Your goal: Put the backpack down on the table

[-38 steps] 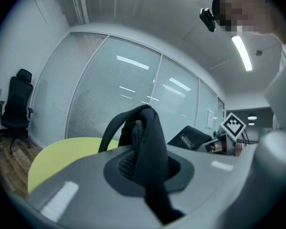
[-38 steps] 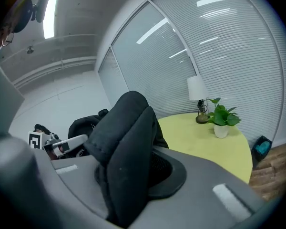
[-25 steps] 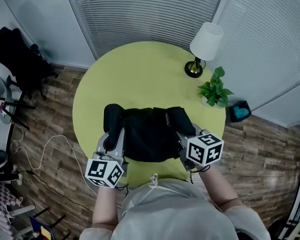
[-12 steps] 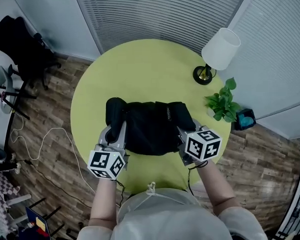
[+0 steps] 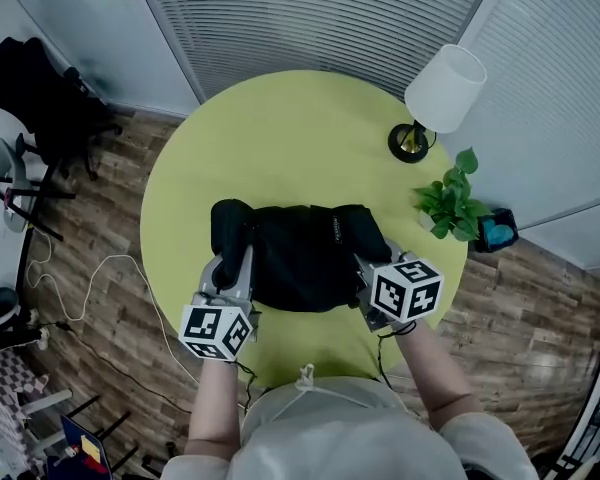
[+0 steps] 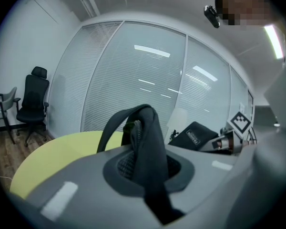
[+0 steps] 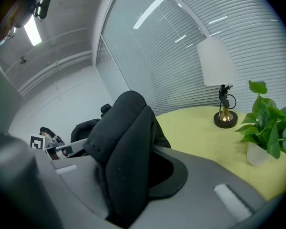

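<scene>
A black backpack (image 5: 302, 254) lies on the near half of the round yellow-green table (image 5: 290, 138). My left gripper (image 5: 232, 268) is shut on the backpack's left edge, where a black strap (image 6: 148, 147) and mesh fabric run between its jaws. My right gripper (image 5: 365, 274) is shut on the backpack's right edge, with a thick fold of black fabric (image 7: 124, 161) pinched in its jaws. The two grippers hold the bag from opposite sides, near the table's front edge.
A lamp with a white shade (image 5: 442, 90) and a potted green plant (image 5: 452, 206) stand at the table's right rim. A black office chair (image 5: 40, 98) is on the wood floor at the left. A white cable (image 5: 110, 288) lies on the floor.
Both grippers and the backpack have come down and slightly forward onto the table. The grips have not changed.
</scene>
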`<state>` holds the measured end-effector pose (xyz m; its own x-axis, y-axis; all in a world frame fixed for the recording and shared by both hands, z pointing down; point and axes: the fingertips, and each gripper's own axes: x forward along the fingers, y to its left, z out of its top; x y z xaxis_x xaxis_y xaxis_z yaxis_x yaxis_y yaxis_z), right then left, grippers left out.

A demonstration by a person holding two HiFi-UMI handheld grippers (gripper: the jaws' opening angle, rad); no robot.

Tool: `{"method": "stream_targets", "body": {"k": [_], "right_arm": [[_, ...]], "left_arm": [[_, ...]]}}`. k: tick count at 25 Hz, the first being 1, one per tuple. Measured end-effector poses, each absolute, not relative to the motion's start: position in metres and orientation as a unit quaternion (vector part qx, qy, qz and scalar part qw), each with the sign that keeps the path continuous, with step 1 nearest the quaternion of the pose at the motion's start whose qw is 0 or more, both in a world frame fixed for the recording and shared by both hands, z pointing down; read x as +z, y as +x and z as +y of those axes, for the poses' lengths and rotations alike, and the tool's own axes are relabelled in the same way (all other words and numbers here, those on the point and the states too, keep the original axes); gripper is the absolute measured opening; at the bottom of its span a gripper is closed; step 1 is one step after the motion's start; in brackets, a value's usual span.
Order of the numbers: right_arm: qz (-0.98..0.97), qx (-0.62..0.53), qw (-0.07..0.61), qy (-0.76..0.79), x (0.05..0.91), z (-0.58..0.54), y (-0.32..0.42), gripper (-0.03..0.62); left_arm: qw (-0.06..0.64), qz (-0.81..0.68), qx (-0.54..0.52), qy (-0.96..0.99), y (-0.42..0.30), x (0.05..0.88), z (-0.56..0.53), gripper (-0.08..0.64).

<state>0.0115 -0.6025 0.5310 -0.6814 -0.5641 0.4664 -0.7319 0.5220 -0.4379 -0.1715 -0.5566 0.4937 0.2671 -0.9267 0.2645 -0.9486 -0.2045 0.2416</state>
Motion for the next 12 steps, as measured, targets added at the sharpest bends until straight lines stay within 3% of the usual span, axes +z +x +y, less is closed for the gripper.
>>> {"method": "stream_targets", "body": {"k": [8, 10, 12], "right_arm": [[-0.856, 0.313, 0.129, 0.391, 0.541, -0.599, 0.019, 0.077], [-0.853, 0.304, 0.135, 0.401, 0.545, -0.599, 0.019, 0.122], [-0.853, 0.275, 0.149, 0.418, 0.548, -0.601, 0.021, 0.207]], "left_arm": [[0.179, -0.611, 0.036, 0.771, -0.171, 0.504, -0.554, 0.041], [0.176, -0.612, 0.032, 0.771, -0.173, 0.506, -0.552, 0.046], [0.171, -0.613, 0.031, 0.771, -0.174, 0.507, -0.548, 0.048]]}}
